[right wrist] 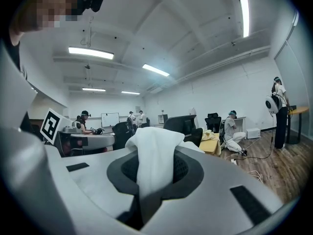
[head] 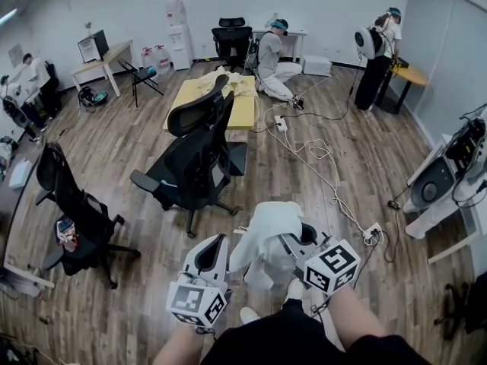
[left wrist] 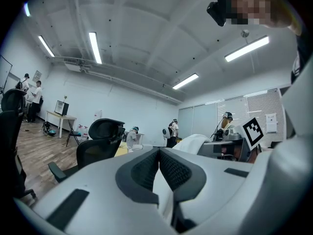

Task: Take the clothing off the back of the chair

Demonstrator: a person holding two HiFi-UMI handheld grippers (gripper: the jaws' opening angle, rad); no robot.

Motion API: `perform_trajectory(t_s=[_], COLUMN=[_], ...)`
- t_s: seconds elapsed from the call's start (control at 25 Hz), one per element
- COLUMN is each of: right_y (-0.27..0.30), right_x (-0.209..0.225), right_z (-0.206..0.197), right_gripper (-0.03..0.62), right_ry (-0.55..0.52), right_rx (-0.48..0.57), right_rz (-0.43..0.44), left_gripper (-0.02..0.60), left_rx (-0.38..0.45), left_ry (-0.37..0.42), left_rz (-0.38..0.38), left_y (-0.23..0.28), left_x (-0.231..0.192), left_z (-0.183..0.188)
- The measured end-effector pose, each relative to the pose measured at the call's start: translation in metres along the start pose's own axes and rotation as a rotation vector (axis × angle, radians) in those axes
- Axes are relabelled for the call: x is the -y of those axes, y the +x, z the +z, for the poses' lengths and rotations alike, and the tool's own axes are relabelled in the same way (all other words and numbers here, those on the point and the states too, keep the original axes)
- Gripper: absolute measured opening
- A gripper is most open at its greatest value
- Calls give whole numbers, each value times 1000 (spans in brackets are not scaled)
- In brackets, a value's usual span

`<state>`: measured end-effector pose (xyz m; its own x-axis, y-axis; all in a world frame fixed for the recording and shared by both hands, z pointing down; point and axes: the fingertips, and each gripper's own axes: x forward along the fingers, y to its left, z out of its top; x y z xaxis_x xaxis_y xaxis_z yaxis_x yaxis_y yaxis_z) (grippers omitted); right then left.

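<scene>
White garment [head: 264,234] hangs bunched between the two grippers, low over the wood floor [head: 114,150], in front of the person's legs. Right gripper [head: 298,248] is clenched on it: the gripper view shows a fold of white cloth standing up out of the dark pads. Left gripper [head: 216,243] is at the garment's left edge, jaws pinched almost together with a thin strip of white cloth between the pads. Black office chair [head: 196,154] stands just beyond, apart from the garment, with the yellow table [head: 242,111] behind it.
</scene>
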<state>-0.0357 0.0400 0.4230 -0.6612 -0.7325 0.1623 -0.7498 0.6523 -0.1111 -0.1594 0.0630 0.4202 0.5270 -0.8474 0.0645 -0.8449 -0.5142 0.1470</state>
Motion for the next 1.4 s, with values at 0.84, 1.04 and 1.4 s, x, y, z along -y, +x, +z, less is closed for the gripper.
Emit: perform_trajectory(t_s=[0.84, 1.04, 1.4], right_y=[-9, -8, -10], right_x=[-8, -9, -14], right_z=[-5, -3, 3], right_gripper=[60, 60, 60], right_ry=[3, 1, -3], right_rx=[6, 11, 21], right_rz=[13, 8, 8], left_gripper=[17, 17, 17], left_rx=[-11, -12, -8], left_ry=[-7, -7, -8], left_rz=[13, 7, 7], left_y=[-9, -9, -15], left_x=[6, 4, 3], left_z=[-6, -6, -2])
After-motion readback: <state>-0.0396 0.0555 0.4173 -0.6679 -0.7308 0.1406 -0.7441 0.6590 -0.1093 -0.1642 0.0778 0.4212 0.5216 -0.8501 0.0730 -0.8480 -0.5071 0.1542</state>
